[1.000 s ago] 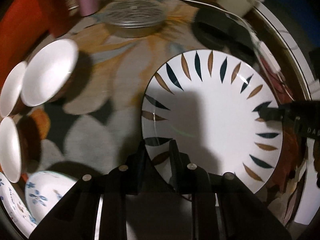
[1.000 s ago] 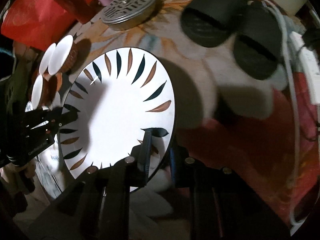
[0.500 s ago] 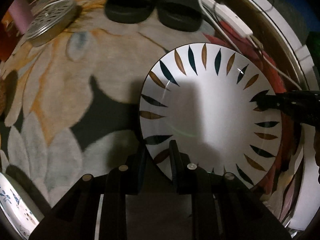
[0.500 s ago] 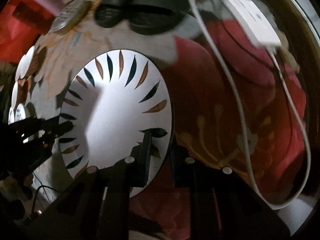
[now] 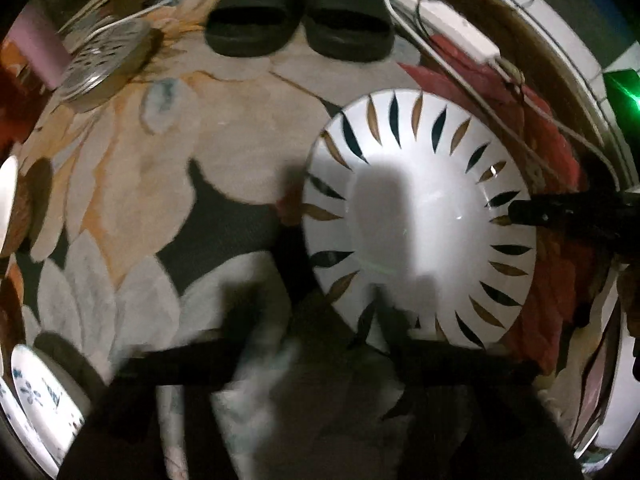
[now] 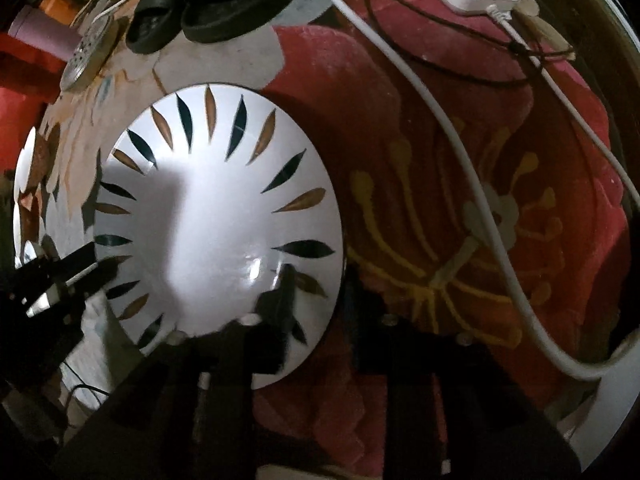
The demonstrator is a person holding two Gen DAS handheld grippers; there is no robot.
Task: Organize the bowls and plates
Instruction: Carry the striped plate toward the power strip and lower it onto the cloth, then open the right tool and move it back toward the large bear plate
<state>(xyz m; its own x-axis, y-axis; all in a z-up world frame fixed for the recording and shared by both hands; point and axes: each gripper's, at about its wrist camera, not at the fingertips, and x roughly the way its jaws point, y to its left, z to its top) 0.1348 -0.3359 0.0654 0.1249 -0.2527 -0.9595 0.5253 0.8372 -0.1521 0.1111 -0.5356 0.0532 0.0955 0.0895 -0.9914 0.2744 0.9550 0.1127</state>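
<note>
Floral rug (image 5: 168, 184) | both claws point down, jaws just opening, released around plate (image 5: 420, 216) rim

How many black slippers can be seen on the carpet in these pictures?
2. The left slipper and the right slipper lie side by side at the far edge of the carpet, beyond the leaf-patterned plate. Others may be out of view.
</note>
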